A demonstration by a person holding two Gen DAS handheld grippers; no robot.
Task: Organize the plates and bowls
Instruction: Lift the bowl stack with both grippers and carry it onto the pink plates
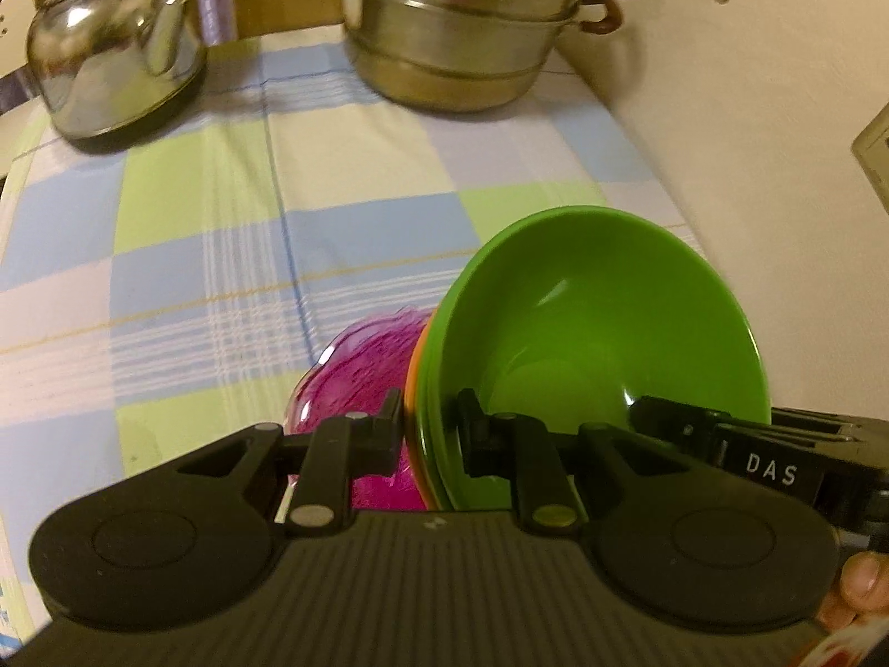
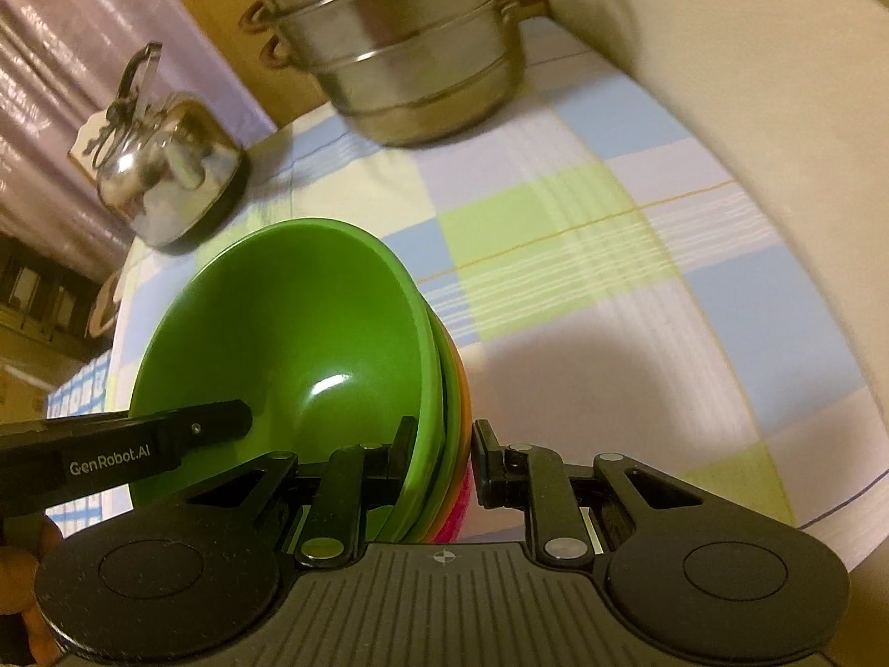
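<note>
Both claws grip one nested stack of bowls from opposite sides, each nearly closed on the rims. Seen from the left wrist, the left claw [image 1: 429, 428] pinches the stack's rim, one finger inside the green bowl [image 1: 600, 344] and one outside against the pink bowl [image 1: 355, 378] beneath. A thin orange rim shows between green and pink. The right claw [image 2: 444, 458] clamps the opposite rim the same way, with the green bowl [image 2: 289, 344] on top and orange and pink edges below. Each claw's arm also appears in the other's view, reaching across the green bowl. The stack is held tilted above a table [image 1: 222, 233] covered in a blue, green and white checked cloth; whether it touches the cloth cannot be told. At the far end stand a shiny steel kettle [image 1: 116, 55] and a tiered steel steamer pot [image 1: 461, 28], well apart from the bowls. Part of a person's finger [image 1: 861, 592] shows at the lower right edge.
</note>
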